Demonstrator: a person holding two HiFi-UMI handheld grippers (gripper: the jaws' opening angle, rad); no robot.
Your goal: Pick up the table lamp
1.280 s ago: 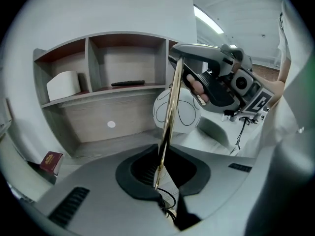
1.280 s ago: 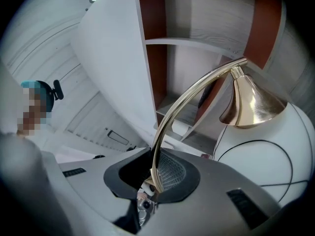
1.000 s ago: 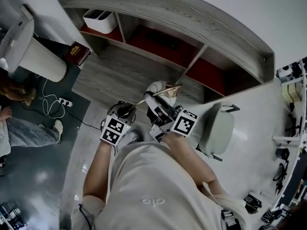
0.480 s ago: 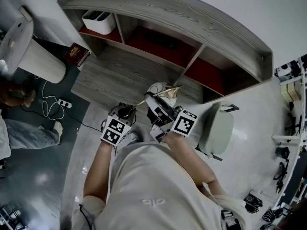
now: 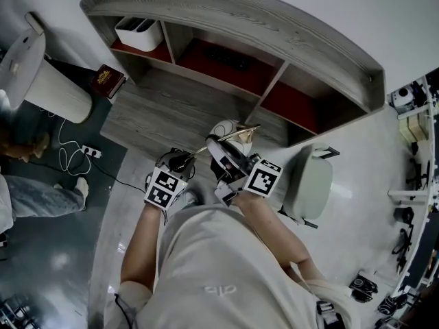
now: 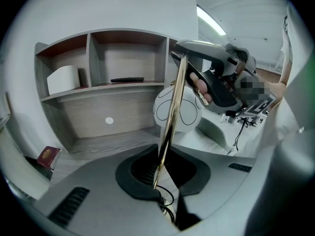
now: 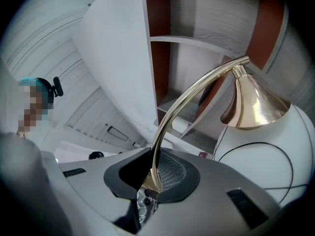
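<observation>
Your left gripper (image 5: 180,160) is clenched on the lower end of the brass stem (image 6: 171,112) of the table lamp (image 5: 228,136), with the black cord (image 6: 167,199) looping just behind the jaws. Your right gripper (image 5: 221,148) grasps the same stem where it curves up toward the cone shade (image 7: 253,104). A white globe (image 7: 256,156) touches the shade at its 5 o'clock. In the head view the lamp sits at centre, with the shelf unit (image 5: 233,19) at 12 o'clock.

Left hand-held gripper (image 6: 156,173) clamped; right hand-held gripper (image 7: 151,181) clamped.
</observation>
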